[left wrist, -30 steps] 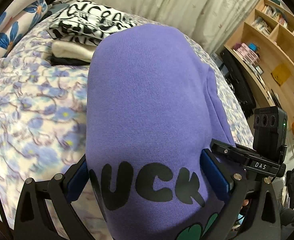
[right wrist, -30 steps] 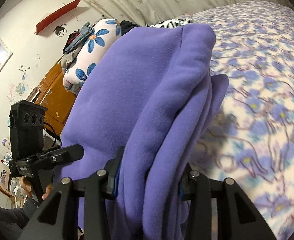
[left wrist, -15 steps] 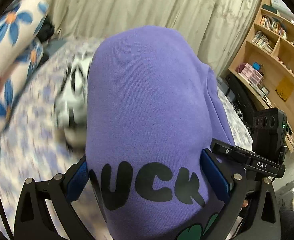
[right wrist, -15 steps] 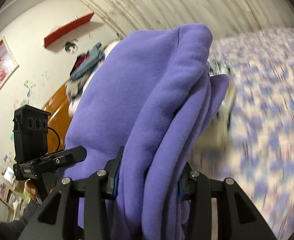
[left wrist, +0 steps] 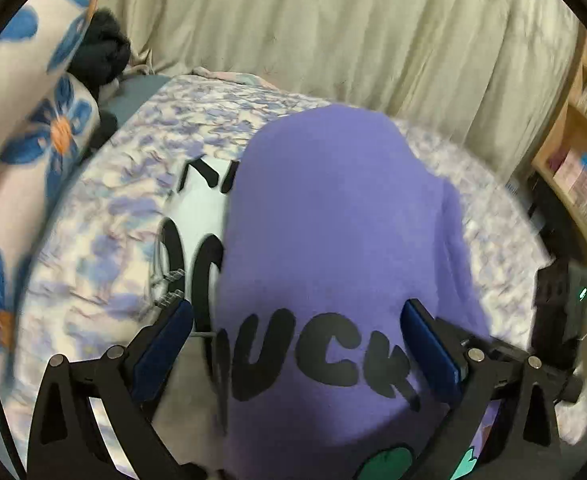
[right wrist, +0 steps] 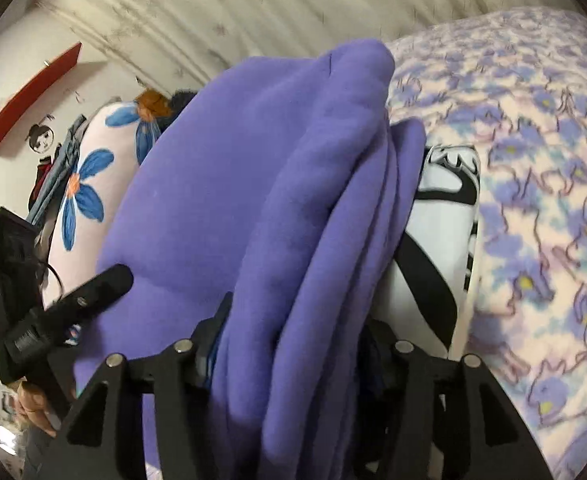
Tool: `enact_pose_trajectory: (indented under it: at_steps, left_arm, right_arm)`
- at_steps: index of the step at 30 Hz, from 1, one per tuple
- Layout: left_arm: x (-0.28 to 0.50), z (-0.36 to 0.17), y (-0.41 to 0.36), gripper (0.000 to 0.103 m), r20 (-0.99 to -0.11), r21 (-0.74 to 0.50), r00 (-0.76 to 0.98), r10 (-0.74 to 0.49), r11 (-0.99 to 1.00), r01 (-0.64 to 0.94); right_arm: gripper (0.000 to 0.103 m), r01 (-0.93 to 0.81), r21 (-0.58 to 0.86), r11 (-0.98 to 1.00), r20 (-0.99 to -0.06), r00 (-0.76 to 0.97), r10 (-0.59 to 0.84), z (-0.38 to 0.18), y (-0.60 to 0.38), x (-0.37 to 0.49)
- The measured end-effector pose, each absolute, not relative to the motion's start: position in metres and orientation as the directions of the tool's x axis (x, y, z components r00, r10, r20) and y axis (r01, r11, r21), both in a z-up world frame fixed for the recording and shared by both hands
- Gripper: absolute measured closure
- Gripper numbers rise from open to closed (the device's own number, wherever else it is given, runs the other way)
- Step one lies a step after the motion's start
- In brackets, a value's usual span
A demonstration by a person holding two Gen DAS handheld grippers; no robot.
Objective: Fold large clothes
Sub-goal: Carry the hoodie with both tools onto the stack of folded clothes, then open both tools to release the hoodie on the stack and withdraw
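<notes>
A folded purple sweatshirt [left wrist: 333, 220] with black letters fills the middle of the left wrist view. My left gripper [left wrist: 297, 344] has its jaws spread wide; its left pad [left wrist: 161, 348] stands clear of the cloth. In the right wrist view the same purple sweatshirt [right wrist: 293, 200] is bunched in thick folds, and my right gripper [right wrist: 293, 344] is shut on its edge. The sweatshirt hangs over a folded white garment with black print [left wrist: 189, 216], which also shows in the right wrist view [right wrist: 441, 216], lying on the bed.
The bed has a purple floral cover [left wrist: 105, 208], seen also in the right wrist view [right wrist: 541, 168]. Blue-flowered pillows [left wrist: 25, 128] lie at the left. A curtain [left wrist: 333, 28] hangs behind the bed. A wooden bookshelf [left wrist: 577, 168] stands at the right.
Both grippers have carried the purple sweatshirt forward and down over the black-and-white folded garment. The left gripper's jaws now stand wider, with its left pad off the cloth.
</notes>
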State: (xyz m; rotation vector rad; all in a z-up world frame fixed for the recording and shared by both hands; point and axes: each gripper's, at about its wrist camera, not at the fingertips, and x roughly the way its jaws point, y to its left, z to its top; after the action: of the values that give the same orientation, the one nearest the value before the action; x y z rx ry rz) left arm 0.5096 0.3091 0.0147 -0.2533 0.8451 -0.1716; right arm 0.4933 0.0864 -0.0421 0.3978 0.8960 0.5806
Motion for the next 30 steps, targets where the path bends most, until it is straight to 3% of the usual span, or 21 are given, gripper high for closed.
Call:
enact_pose_trajectory:
  at_steps: [8,14,30]
  left_arm:
    - [0.498,0.017,0.300,0.000,-0.706,-0.213,0.687,-0.174,0.977,0.029]
    - [0.447,0.039,0.297,0.001,-0.721,-0.193,0.685,-0.099,0.979,-0.061]
    - [0.197,0.123,0.215,0.001,-0.748,-0.089,0.662,-0.041,0.995,-0.038]
  right_arm:
    - [0.038,-0.316,0.497,0.809,-0.665,0.461,0.588,-0.028,0.074,0.486]
    - [0.038,-0.289,0.491,0.822,-0.680,0.462,0.569,-0.010,0.038,0.444]
    - [0.037,-0.390,0.329,0.860,-0.726,0.477,0.495,0.110,-0.051,0.211]
